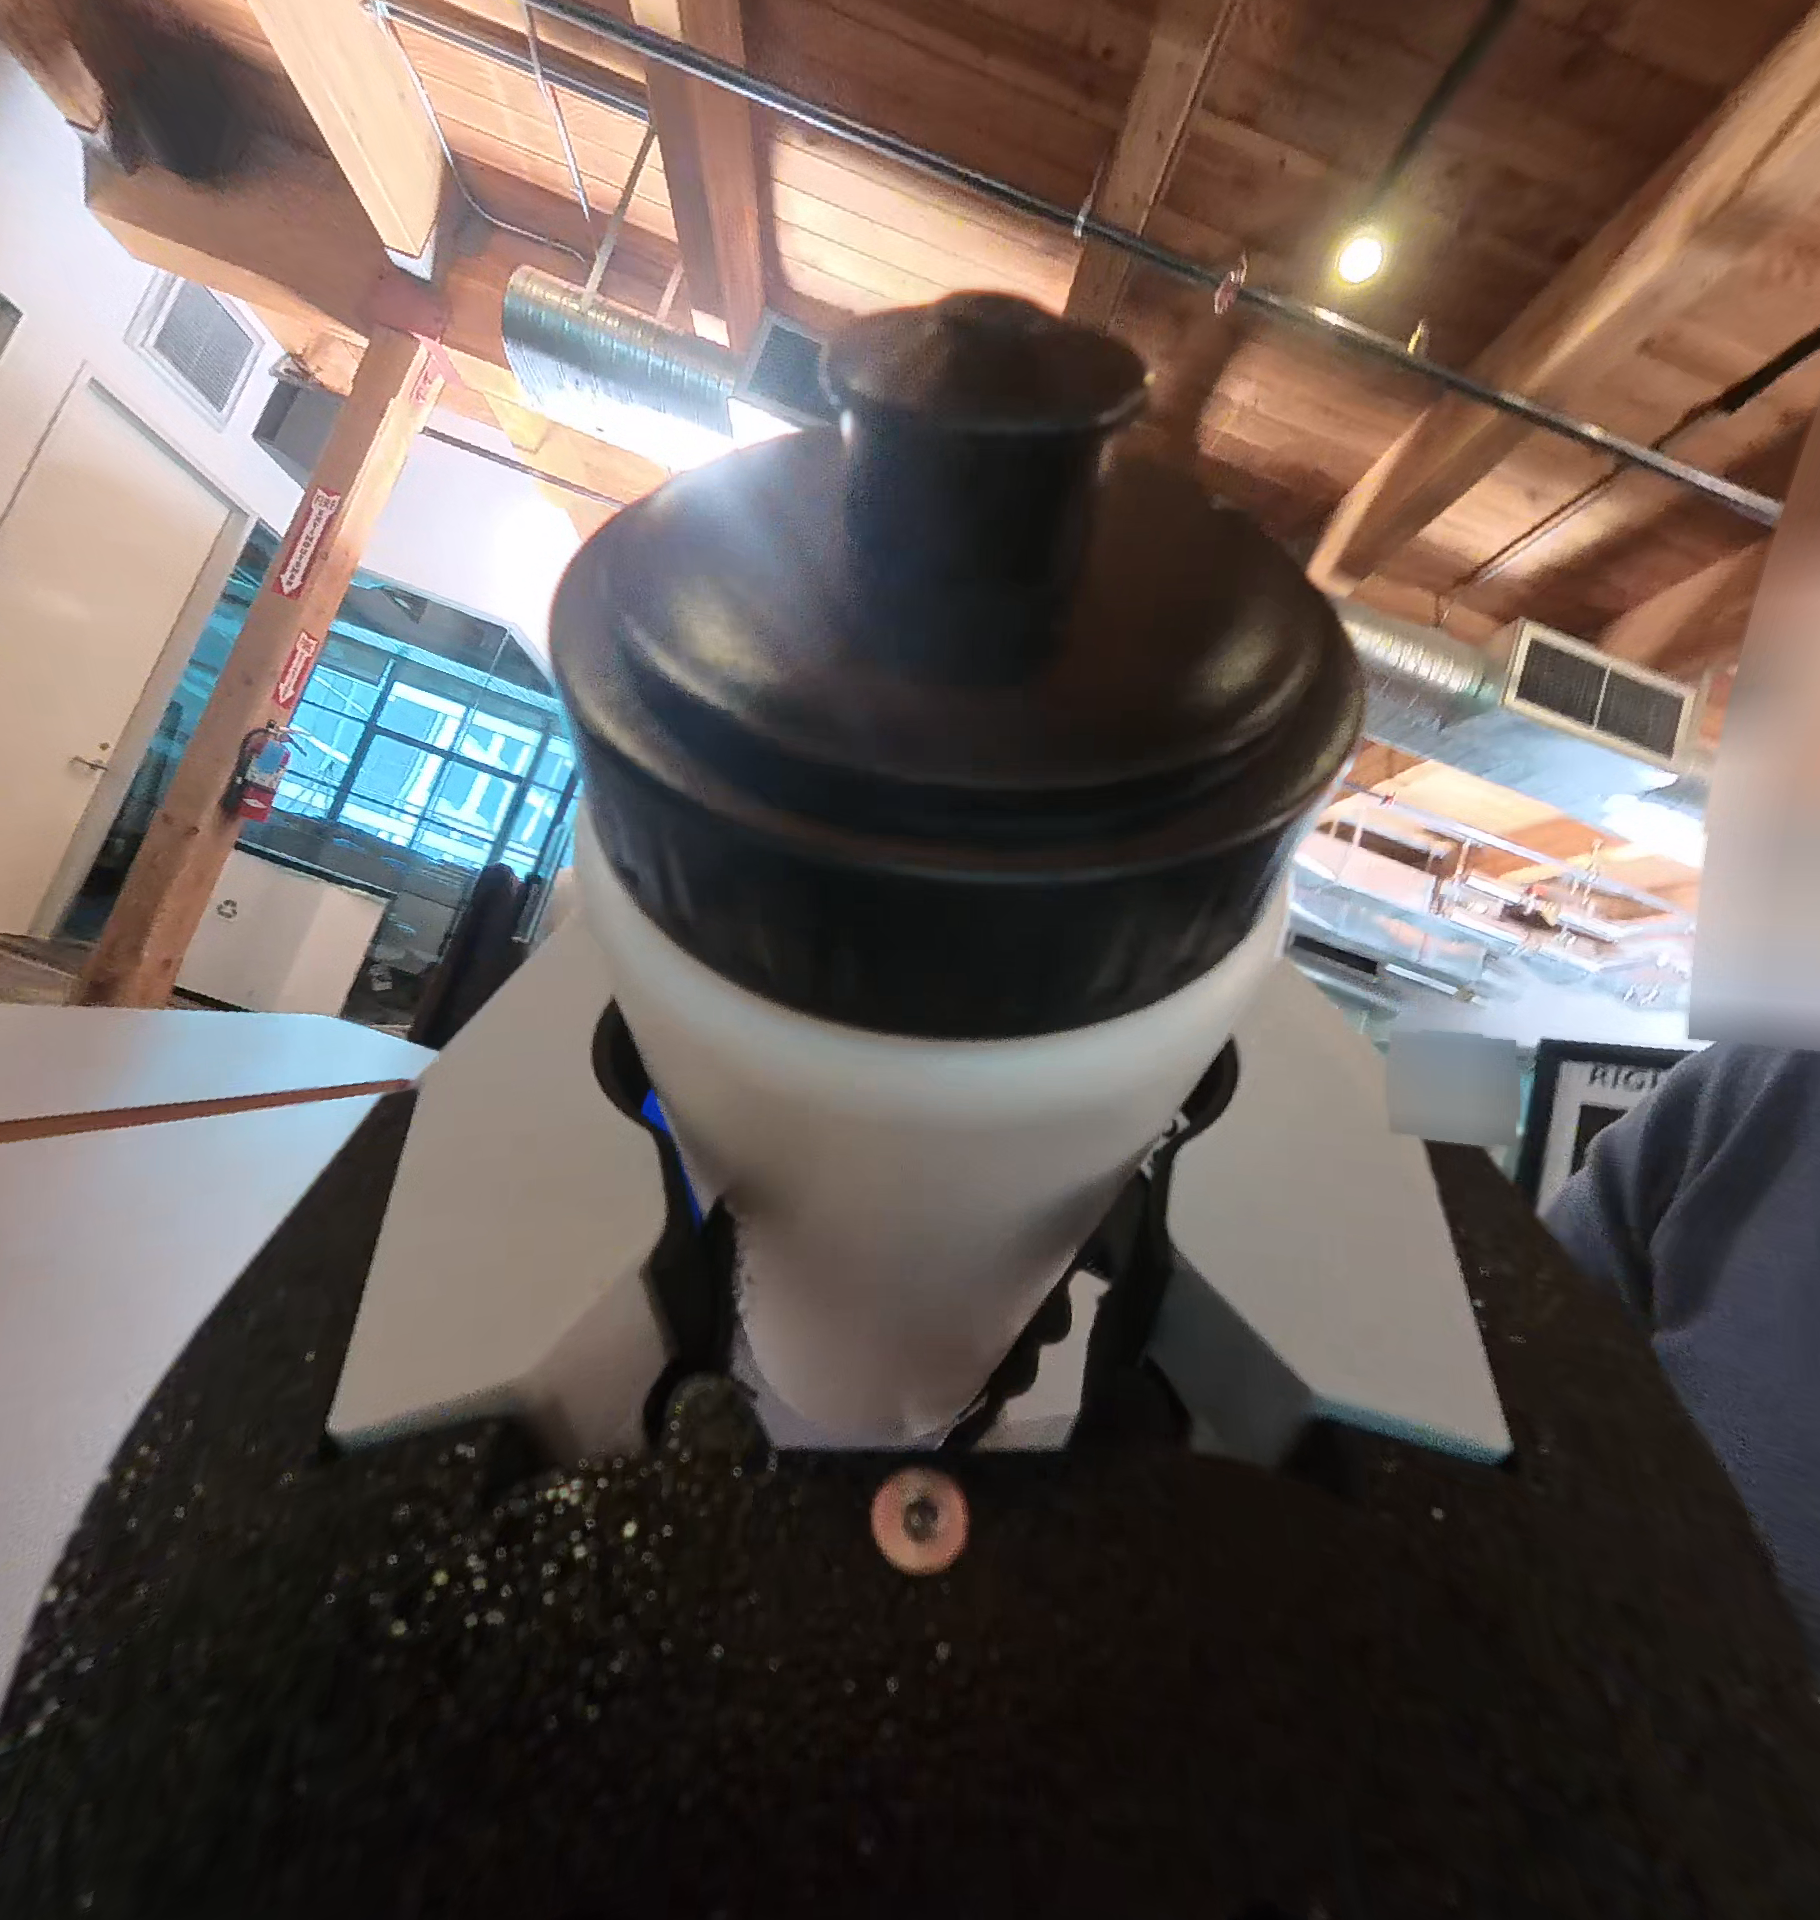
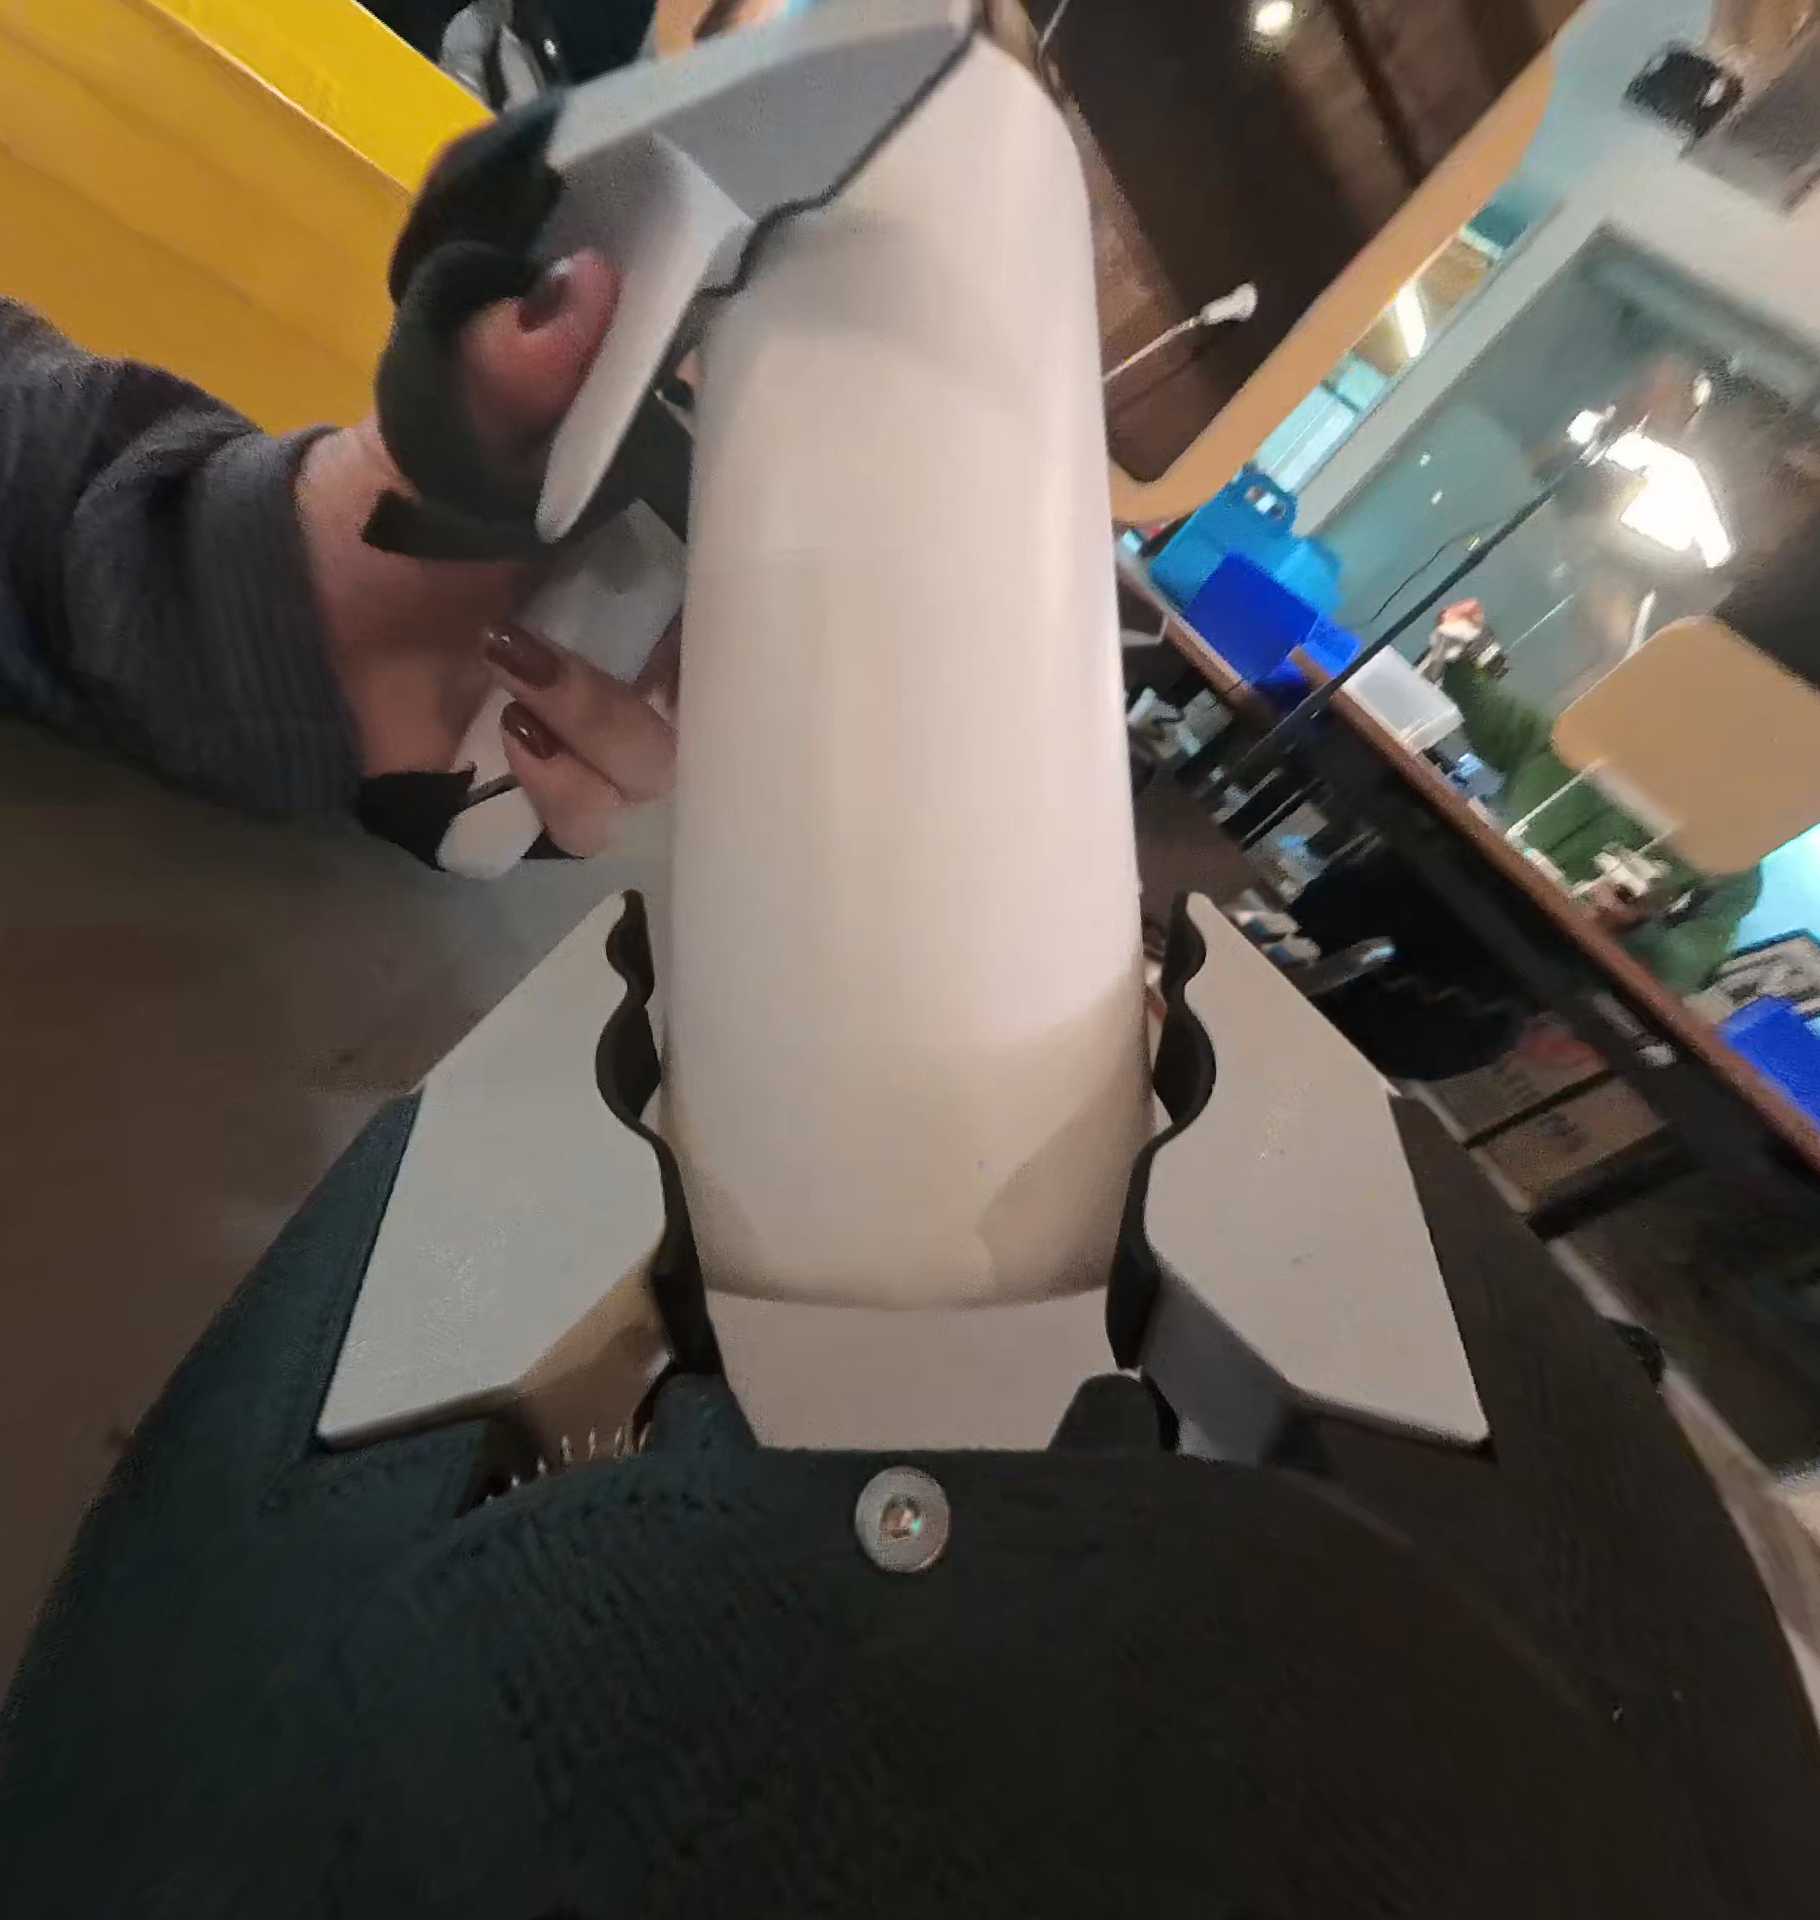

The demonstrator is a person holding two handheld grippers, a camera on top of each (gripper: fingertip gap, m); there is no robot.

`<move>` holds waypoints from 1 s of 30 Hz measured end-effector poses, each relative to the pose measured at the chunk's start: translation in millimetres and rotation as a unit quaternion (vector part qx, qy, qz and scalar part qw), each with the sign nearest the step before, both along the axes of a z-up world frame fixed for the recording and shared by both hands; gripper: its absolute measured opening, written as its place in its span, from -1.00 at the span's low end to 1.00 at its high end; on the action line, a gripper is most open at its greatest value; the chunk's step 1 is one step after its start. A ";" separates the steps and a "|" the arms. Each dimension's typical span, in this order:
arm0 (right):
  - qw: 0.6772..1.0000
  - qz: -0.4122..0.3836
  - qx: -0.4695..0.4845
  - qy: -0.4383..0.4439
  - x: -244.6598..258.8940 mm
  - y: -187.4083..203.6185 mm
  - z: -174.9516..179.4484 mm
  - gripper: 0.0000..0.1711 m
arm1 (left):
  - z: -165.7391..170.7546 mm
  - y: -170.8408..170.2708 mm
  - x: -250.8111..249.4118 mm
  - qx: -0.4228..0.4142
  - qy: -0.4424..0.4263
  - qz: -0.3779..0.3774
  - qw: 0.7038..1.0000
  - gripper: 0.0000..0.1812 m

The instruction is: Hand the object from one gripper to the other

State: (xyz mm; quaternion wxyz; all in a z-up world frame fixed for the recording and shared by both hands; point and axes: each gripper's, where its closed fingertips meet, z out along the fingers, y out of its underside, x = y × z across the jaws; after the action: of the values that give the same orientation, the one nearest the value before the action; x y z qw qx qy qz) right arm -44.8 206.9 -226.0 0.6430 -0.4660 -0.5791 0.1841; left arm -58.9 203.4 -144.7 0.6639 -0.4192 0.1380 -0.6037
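White bottle (image 2: pixel 906 727) (black cap), both tools gripping

We saw a white tabletop (image 1: pixel 158 1195) low at the left of the left wrist view, its brown edge showing as a thin stripe. In the right wrist view a grey tabletop (image 2: pixel 210 1039) spread leftward; a person's sleeve (image 2: pixel 106 540) rested on it.

White bottle (image 2: pixel 901 727) with black spout cap (image 1: pixel 947 665), clamped between both grippers.
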 end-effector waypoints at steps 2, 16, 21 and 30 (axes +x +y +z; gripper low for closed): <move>0.999 0.000 -0.035 -0.011 -0.5 1.5 -5.9 0.14 | -0.4 -2.4 4.8 0.017 0.023 0.014 1.000 0.12; 0.954 -0.183 0.231 -0.047 45.3 49.3 28.5 0.00 | -16.8 27.8 -24.6 -0.045 0.046 0.147 0.987 0.40; 0.883 -0.233 0.400 -0.082 68.2 54.9 46.8 0.00 | -14.5 25.5 -27.3 -0.034 0.064 0.155 0.985 0.44; 0.812 -0.224 0.524 -0.130 65.1 45.5 46.9 0.00 | -29.4 10.0 16.5 -0.046 0.112 0.017 0.992 0.11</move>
State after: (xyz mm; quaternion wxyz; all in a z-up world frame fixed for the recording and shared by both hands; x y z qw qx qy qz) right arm 20.3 252.5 -179.2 0.7321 -0.1953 -0.5454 -0.3584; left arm -42.3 213.4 -174.1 0.6348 -0.5167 0.1767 -0.5467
